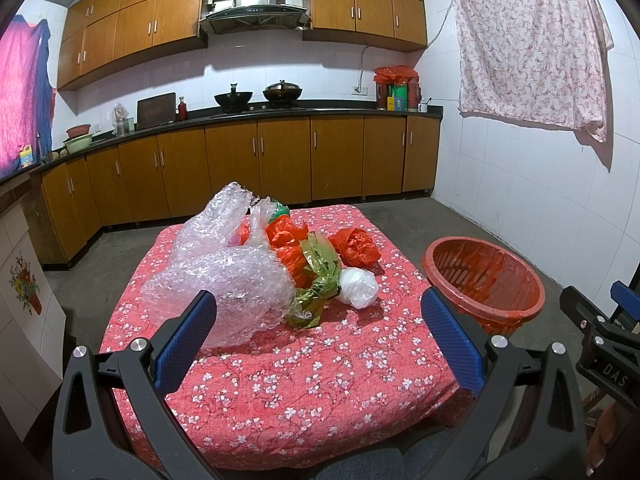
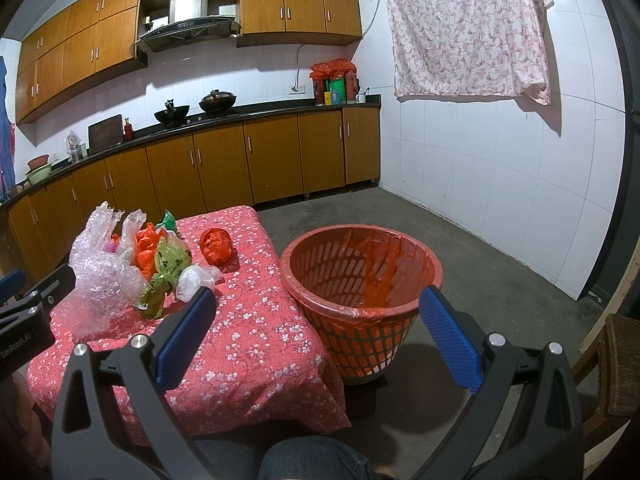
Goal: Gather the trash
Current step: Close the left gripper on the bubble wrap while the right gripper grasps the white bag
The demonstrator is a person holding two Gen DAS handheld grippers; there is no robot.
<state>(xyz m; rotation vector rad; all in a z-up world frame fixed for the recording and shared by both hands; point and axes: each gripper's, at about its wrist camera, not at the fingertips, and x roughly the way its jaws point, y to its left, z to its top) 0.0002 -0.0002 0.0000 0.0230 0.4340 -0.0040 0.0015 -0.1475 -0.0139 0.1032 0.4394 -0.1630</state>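
A heap of trash lies on a low table under a red flowered cloth: crumpled bubble wrap, orange bags, a green bag, a white bag ball and a separate red bag ball. A red slotted bin with a red liner stands on the floor right of the table. My left gripper is open, nearer than the heap. My right gripper is open, nearer than the bin.
Wooden kitchen cabinets and a counter with woks line the far wall. Bare concrete floor spreads to the right, up to a white tiled wall with a hanging flowered sheet. A wooden chair stands at the right edge. A knee shows below.
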